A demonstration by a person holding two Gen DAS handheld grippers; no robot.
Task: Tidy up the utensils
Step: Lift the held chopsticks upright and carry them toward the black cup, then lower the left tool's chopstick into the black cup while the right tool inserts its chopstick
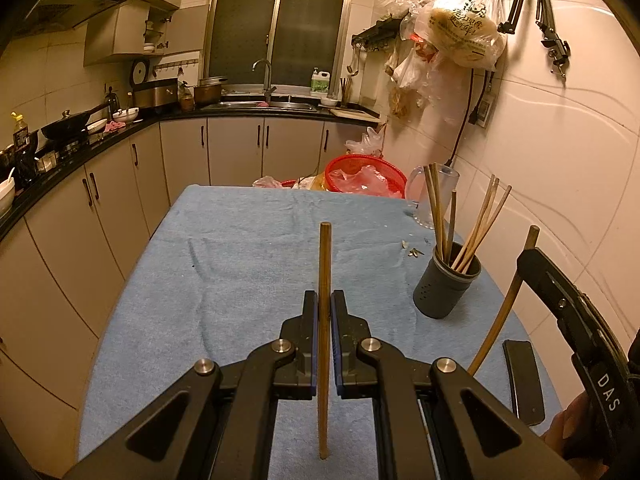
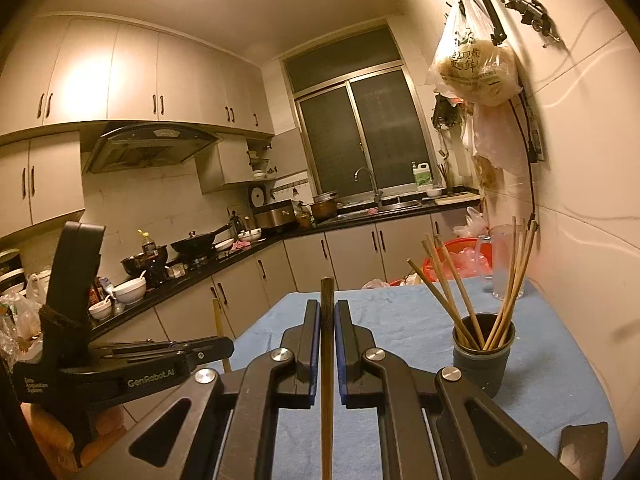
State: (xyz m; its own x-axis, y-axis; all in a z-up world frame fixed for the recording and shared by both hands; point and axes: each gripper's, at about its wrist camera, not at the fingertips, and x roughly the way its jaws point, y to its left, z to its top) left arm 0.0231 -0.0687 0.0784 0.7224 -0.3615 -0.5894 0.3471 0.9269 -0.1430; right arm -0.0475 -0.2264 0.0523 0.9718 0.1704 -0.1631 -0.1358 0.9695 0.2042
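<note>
Two chopsticks are held, one in each gripper. The left gripper (image 1: 324, 308) is clamped tight on a light brown chopstick (image 1: 324, 320), which stands nearly upright between the pads, its long axis running up and down, its top well above the fingertips and its lower end over the blue cloth (image 1: 248, 240) that covers the table. The right gripper (image 2: 327, 316) is likewise pressed shut on a darker chopstick (image 2: 327, 380), also held upright, with a short length showing above the pads.

A dark grey holder (image 1: 446, 284) is seen standing on the cloth towards the wall. About six chopsticks can be counted in it from the left wrist view: three leaning left, three fanned to the right, all with their lower ends inside and their tops pointing up and outward. One clear plastic jug (image 1: 434, 192) stands behind the holder, and one red basket (image 1: 364, 176) beyond the table's far edge.

One dark flat object (image 1: 524, 380) is shown lying on the cloth near the right edge; in the right wrist view only its corner can be made out. A few small scraps (image 1: 414, 250) beside the holder are shown only in the left wrist view. The ceiling light and upper cupboards are shown only in the right wrist view, as is the left gripper's body from the side.
</note>
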